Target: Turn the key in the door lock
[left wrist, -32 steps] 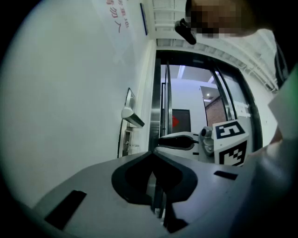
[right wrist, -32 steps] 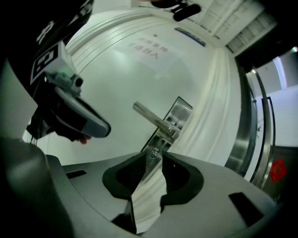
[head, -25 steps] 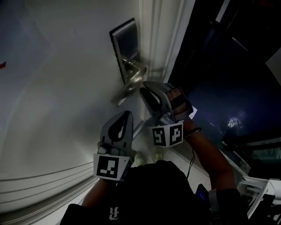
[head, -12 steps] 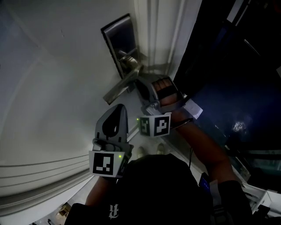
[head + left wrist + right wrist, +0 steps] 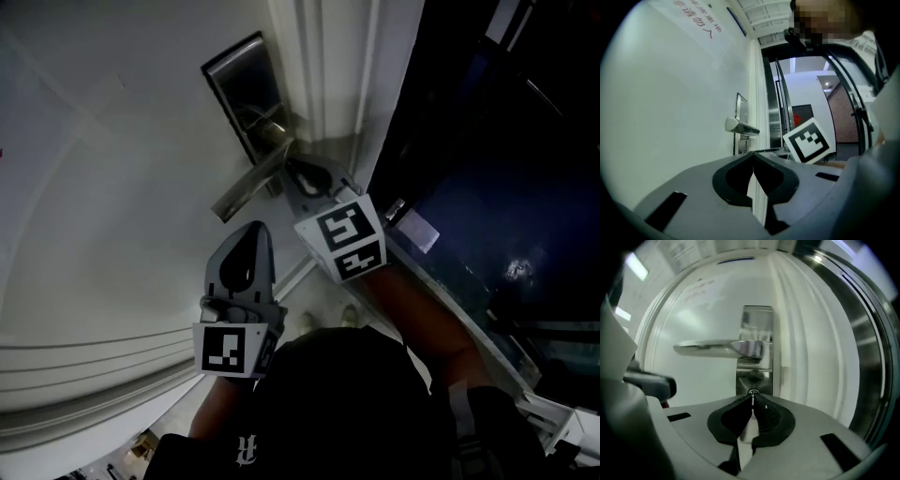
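A metal lock plate (image 5: 246, 92) with a lever handle (image 5: 246, 185) sits on the white door (image 5: 112, 187). My right gripper (image 5: 302, 176) is pressed up just under the handle, at the plate's lower end. In the right gripper view its jaws (image 5: 753, 398) are shut on a thin metal key (image 5: 753, 392) at the keyhole, below the lever handle (image 5: 717, 348) and lock plate (image 5: 757, 333). My left gripper (image 5: 257, 231) hangs lower and off the door, shut on nothing (image 5: 753, 157). From there I see the handle (image 5: 740, 126) and the right gripper's marker cube (image 5: 808, 140).
The white door frame (image 5: 342, 75) runs beside the lock, with a dark open doorway (image 5: 487, 141) to its right. A metal rail (image 5: 450, 281) crosses under my right forearm. A red-lettered notice (image 5: 696, 21) hangs high on the wall.
The right gripper has moved up to the lock under the handle and rolled, so its marker cube now faces the head camera. The left gripper has barely moved.
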Motion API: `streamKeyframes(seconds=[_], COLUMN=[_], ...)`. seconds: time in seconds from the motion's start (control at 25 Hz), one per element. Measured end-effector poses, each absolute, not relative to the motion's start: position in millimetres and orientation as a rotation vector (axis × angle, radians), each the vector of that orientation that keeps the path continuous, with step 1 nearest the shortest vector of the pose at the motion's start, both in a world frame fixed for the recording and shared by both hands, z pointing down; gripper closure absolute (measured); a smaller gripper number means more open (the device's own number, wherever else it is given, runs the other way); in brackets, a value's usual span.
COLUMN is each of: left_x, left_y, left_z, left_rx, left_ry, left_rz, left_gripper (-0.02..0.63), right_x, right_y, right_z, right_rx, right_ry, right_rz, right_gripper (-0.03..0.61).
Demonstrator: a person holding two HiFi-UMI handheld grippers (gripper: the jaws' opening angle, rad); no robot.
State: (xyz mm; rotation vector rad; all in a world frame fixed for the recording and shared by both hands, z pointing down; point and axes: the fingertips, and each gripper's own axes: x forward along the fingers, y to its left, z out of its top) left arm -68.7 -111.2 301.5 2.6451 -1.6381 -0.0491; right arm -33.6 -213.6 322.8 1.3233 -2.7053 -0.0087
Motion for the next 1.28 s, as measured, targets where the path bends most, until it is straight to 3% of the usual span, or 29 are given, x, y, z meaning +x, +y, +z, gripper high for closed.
streamKeyframes(seconds=[0.36,0.64,1.28], left_x=[-64,-61,-49], left_y=[-110,-109,-108], left_z=[306,306,311], left_rx=[2.642,2.633,2.622], left_ry=[-1.652,-1.661,-1.652], left_rz=[-0.023,-0.022,-0.032], left_gripper=[0.606,0.606,0.606], right_x=[-26,-23,-3], right_y=[-220,-220,-213], right_z=[327,334,322], right_rx=[1.051,0.864,0.719], right_ry=[-2.987,-2.884,-3.078], right_rz=[1.332,1.942,1.785], right_gripper=[0.555,0.548,0.534])
